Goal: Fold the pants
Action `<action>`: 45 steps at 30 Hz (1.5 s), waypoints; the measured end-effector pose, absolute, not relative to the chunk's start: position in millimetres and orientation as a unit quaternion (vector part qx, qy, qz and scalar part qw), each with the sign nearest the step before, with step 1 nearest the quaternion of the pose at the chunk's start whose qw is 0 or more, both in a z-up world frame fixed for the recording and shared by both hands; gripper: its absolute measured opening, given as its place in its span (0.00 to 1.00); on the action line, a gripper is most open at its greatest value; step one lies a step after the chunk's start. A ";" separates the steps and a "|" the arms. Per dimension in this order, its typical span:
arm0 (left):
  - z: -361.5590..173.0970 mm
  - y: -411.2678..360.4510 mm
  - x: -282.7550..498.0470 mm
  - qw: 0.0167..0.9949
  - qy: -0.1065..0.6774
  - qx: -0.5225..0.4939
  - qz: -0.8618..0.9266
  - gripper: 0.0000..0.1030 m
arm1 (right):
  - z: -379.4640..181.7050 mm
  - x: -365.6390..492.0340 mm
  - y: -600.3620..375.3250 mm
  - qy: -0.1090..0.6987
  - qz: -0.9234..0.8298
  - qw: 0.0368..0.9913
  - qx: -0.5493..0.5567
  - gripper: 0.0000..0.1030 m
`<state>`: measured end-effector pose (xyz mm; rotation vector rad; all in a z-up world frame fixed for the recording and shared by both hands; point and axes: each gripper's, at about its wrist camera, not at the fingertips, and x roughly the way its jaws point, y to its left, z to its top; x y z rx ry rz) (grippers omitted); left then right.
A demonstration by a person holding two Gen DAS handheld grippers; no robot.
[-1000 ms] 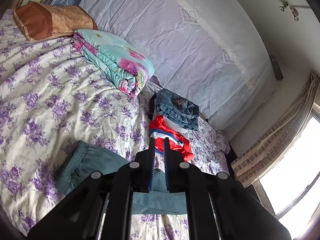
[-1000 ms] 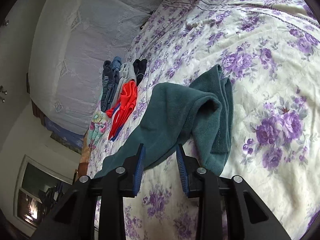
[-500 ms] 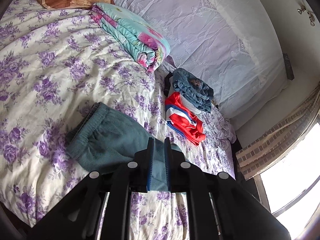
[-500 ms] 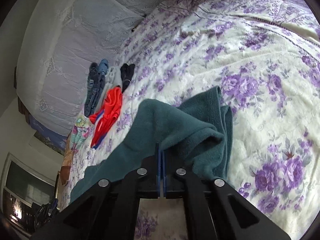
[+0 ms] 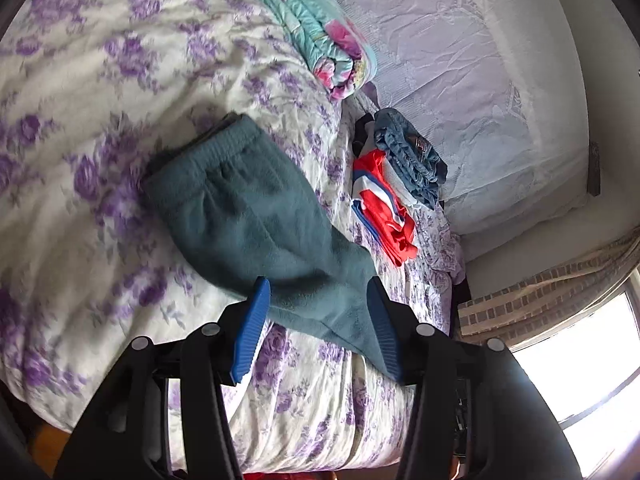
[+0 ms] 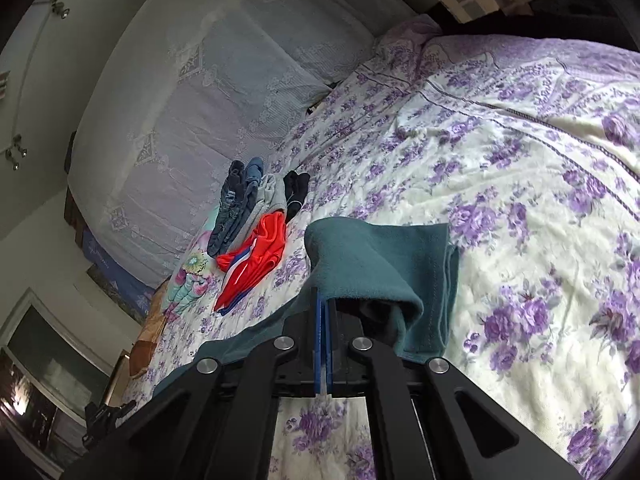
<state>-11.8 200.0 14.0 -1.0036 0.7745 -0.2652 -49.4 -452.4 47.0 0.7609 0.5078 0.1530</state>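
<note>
While the teal pants (image 5: 256, 216) are lying on the floral bed (image 5: 80, 80), the left gripper (image 5: 318, 304) is hovering with jaws spread wide around one leg, and the right gripper (image 6: 322, 320) is pinching a lifted fold with jaws closed.

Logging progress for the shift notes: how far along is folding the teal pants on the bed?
Looks done: the teal pants lie on the floral bedspread, legs seemingly stacked. Folded clothes are piled near the headboard. In hand: the right gripper is shut on the pants' leg end, lifted and curling over; the left gripper is open over the fabric. Left: carrying that end to the waistband and flattening.
</note>
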 end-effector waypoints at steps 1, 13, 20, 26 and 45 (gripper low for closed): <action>10.5 196.3 -12.0 0.793 0.366 -0.470 -0.125 0.47 | 44.9 -48.2 -453.0 0.247 0.074 0.892 0.370 0.02; -6.7 173.2 -20.1 0.785 0.393 -0.465 -0.116 0.46 | 44.2 -51.6 -453.9 0.243 0.087 0.890 0.377 0.02; -4.3 189.3 -12.8 0.796 0.360 -0.477 -0.093 0.38 | 52.8 -54.7 -457.3 0.237 0.094 0.889 0.380 0.02; -1.6 195.2 -16.1 0.799 0.350 -0.480 -0.090 0.34 | 52.2 -51.9 -455.5 0.244 0.093 0.890 0.374 0.02; -15.0 212.0 -6.0 0.788 0.347 -0.503 -0.068 0.10 | 33.3 -49.0 -456.4 0.265 0.086 0.881 0.382 0.02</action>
